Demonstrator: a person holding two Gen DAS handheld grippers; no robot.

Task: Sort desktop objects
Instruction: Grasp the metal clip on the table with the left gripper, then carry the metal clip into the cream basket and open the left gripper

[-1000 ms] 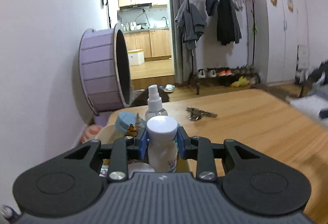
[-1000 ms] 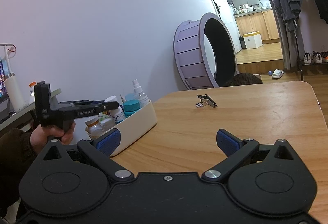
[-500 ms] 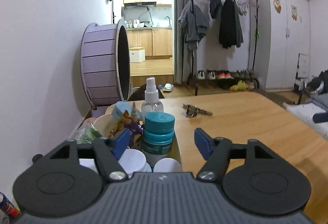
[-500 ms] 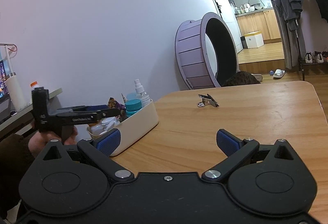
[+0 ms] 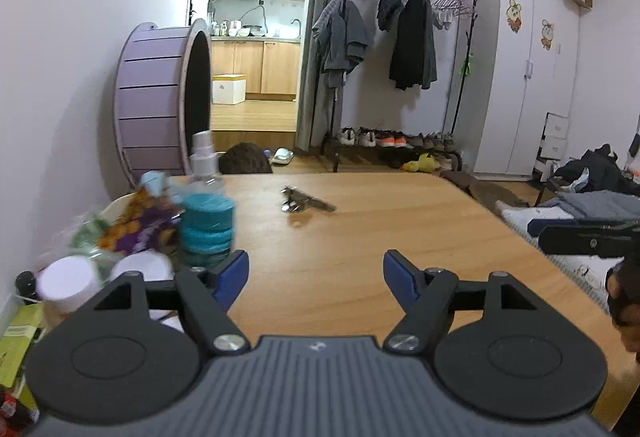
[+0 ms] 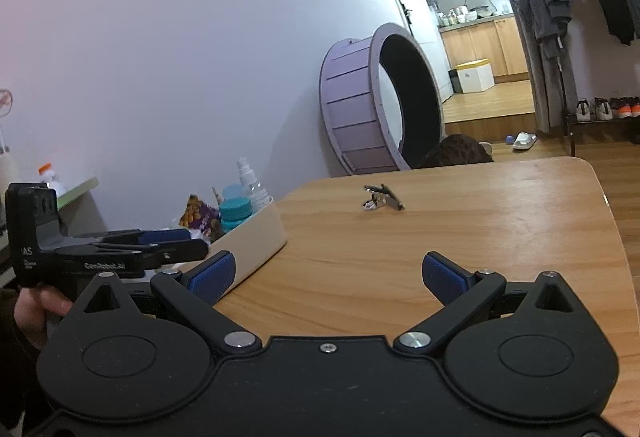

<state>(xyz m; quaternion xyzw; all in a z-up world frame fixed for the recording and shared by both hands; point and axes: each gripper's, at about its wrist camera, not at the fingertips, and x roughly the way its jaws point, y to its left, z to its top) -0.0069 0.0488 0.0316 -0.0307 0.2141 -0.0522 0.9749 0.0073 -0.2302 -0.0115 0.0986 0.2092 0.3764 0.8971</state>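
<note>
A white bin (image 6: 256, 237) stands at the table's left edge, packed with a teal-capped bottle (image 5: 206, 227), a clear spray bottle (image 5: 204, 165), white-capped bottles (image 5: 68, 283) and a snack packet (image 5: 140, 225). My left gripper (image 5: 316, 275) is open and empty, just right of the bin over bare table; it also shows in the right wrist view (image 6: 156, 243). My right gripper (image 6: 327, 271) is open and empty, low over the table. A metal nail clipper (image 5: 304, 201) lies alone mid-table, also in the right wrist view (image 6: 382, 197).
The wooden table (image 6: 480, 229) ends at a rounded far edge. A purple cat wheel (image 5: 160, 97) stands beyond its far left corner by the wall. A clothes rack (image 5: 404, 69) and wardrobe (image 5: 532, 77) stand across the room. A green box (image 5: 16, 341) lies left of the bin.
My left gripper let go of the white-capped bottle in the bin, opened, then drew back and swung right, away from the bin. My right gripper has stayed still.
</note>
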